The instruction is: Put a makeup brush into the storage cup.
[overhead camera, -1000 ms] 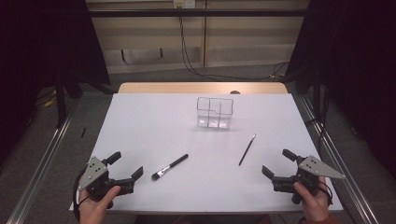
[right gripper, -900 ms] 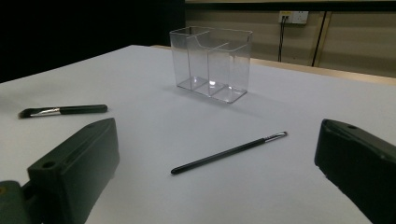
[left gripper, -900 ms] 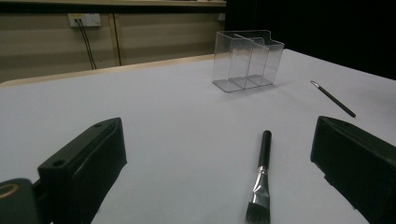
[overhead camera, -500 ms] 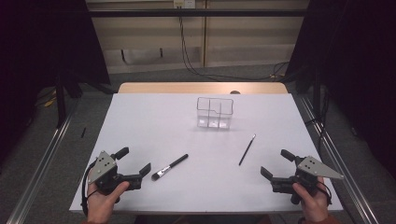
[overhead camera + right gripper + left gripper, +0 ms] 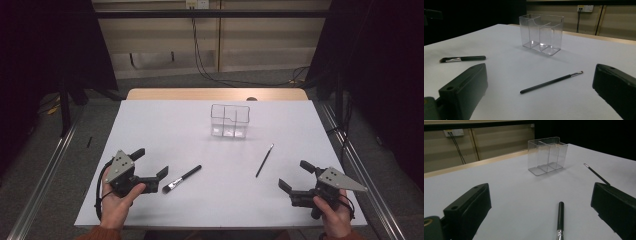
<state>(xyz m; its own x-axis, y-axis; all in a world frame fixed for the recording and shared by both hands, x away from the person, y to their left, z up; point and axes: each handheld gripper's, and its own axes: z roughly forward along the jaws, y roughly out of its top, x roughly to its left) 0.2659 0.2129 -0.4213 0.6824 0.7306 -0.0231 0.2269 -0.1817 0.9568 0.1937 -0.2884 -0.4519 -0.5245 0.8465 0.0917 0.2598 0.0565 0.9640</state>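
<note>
Left hand-held gripper (image 5: 149,164): jaws spread wide, nothing between them, held low over the counter (image 5: 165,130) at its near left corner. A thick black-handled makeup brush (image 5: 182,178) lies just beside the right jaw tip, apart from it; long axis diagonal, bristle end toward the person, handle end up and right.

Right hand-held gripper (image 5: 296,176): jaws equally wide, empty, near right corner.

A thin black brush (image 5: 264,160) lies between the right hand-held gripper and the clear three-compartment organizer (image 5: 229,120); steep diagonal axis, pale tip pointing away toward the far right. The organizer stands upright, centre-far, empty
</note>
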